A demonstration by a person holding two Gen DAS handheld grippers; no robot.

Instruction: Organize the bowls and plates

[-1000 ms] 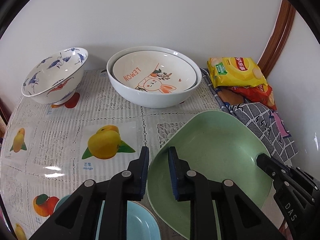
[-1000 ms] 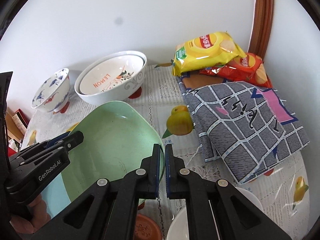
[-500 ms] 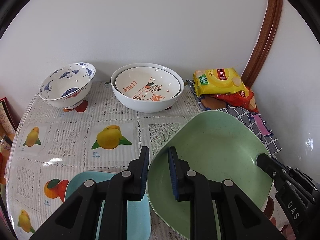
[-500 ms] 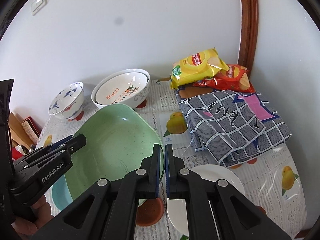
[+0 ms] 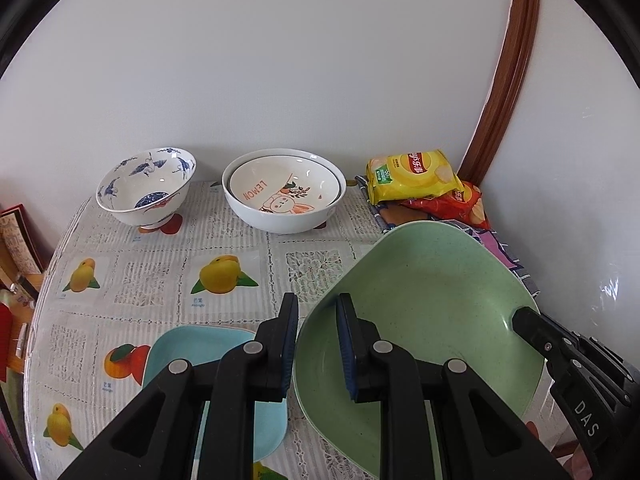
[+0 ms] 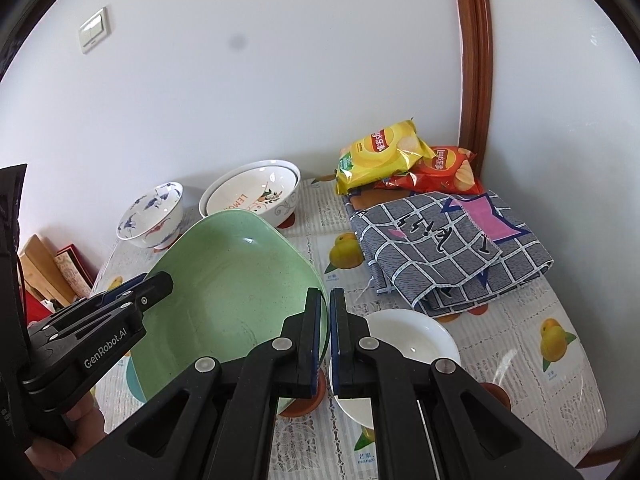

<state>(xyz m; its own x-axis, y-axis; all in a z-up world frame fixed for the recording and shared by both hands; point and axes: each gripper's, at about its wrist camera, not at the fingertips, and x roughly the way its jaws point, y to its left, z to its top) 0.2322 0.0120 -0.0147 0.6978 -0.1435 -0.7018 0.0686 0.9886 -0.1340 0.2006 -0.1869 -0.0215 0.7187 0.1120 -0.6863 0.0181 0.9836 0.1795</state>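
Above table, green dish clamped at opposite rims by left gripper and right gripper, jaws nearly closed; next, lower onto blue plate.

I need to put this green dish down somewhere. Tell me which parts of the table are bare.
Bare cloth lies in the middle, between the blue-patterned bowl, the nested white bowls and the blue plate. A smaller strip lies by the near right edge, beyond the white dish. The right back corner is crowded with the checked cloth and snack bags.
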